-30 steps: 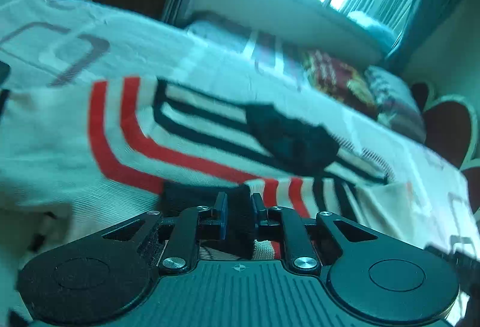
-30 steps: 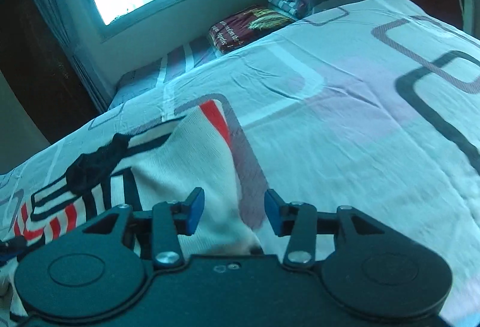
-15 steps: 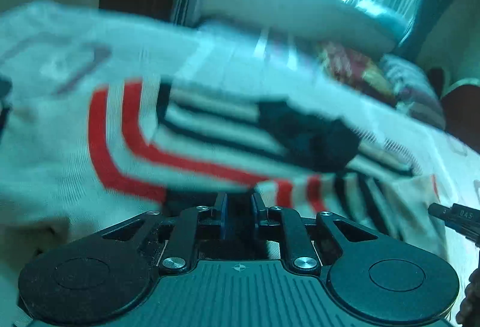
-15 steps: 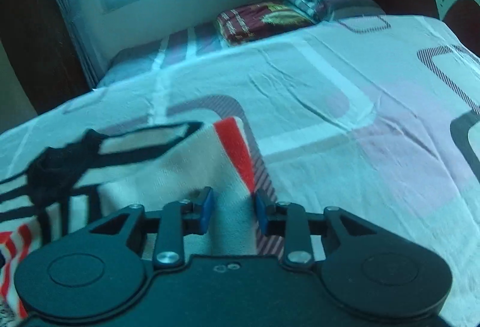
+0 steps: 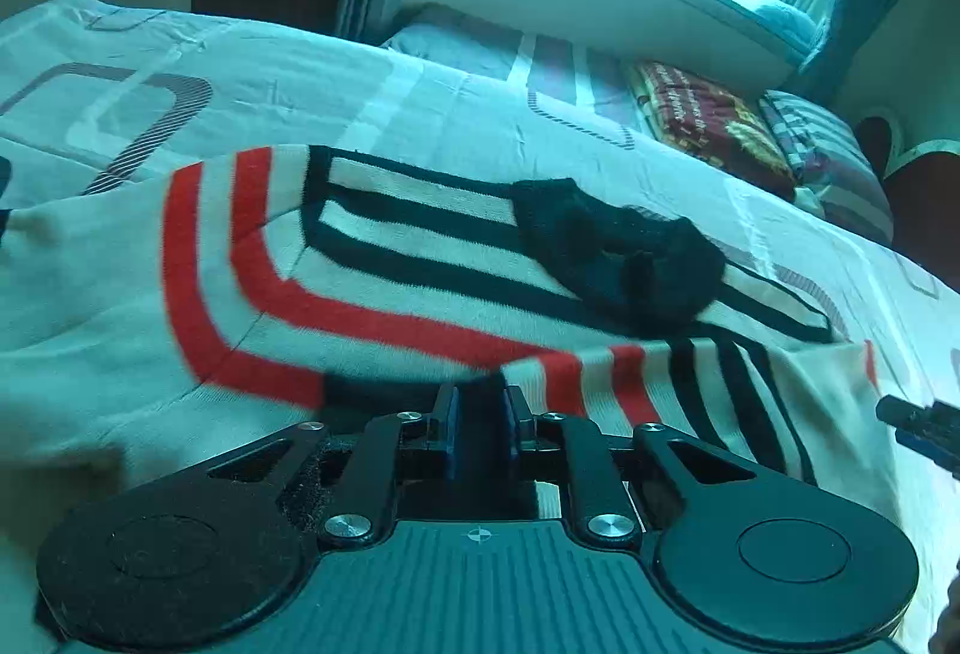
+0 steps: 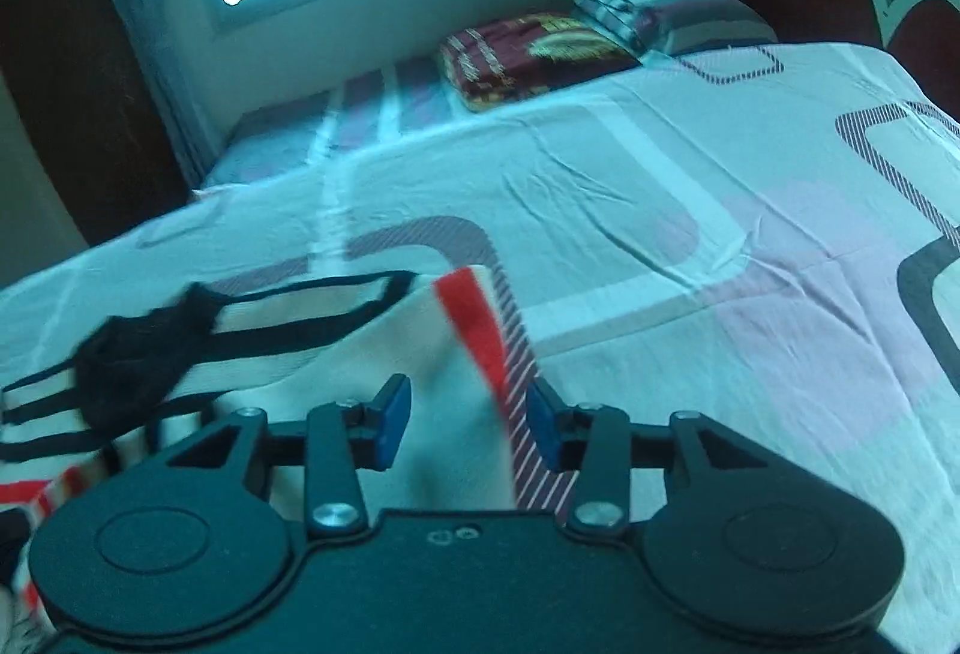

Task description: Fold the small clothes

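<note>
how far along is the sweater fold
Early. Done: the striped sweater lies spread on the bed. In hand: left gripper is shut on its near edge; right gripper has just been opening around the corner. Left: every fold.

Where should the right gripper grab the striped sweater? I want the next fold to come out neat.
Take the sweater's red-striped corner, from the near edge, jaws straddling the hem. It lies flat on the bed, right ahead of the open right gripper.
</note>
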`<state>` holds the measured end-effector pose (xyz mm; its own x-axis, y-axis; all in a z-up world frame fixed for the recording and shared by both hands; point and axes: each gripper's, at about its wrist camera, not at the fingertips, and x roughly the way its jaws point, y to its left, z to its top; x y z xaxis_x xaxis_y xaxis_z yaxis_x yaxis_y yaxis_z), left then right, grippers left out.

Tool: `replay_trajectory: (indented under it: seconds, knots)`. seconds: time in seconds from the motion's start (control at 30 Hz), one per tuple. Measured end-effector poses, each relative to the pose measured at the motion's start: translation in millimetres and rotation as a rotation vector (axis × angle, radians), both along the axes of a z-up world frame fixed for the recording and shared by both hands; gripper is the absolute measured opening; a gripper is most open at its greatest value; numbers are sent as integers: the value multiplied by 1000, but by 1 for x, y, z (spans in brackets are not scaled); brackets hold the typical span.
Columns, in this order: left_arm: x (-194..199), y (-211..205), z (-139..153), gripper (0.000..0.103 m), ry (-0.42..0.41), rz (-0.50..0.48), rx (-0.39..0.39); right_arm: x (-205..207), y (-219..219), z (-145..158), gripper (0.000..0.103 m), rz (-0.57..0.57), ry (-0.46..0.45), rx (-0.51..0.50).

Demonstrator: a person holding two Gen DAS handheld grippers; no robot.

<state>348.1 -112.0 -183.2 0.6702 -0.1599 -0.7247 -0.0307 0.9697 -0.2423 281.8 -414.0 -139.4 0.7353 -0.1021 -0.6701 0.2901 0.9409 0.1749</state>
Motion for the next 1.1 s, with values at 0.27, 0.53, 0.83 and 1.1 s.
replay_trajectory:
  seconds: [0.27, 0.53, 0.83, 1.1]
  knots:
    - [-20, 7, -5, 16, 0, -51, 50, -62, 12, -28, 43, -43, 90, -63]
    - [-44, 57, 10, 86, 47, 38, -20, -69, 62, 17, 45, -6, 12, -37]
    - [-77, 152, 11, 97, 38, 221, -68, -46, 166, 15, 45, 224, 12, 17]
    - [-105, 272, -20, 97, 92, 479, -202, -29, 225, 3, 47, 349, 35, 40]
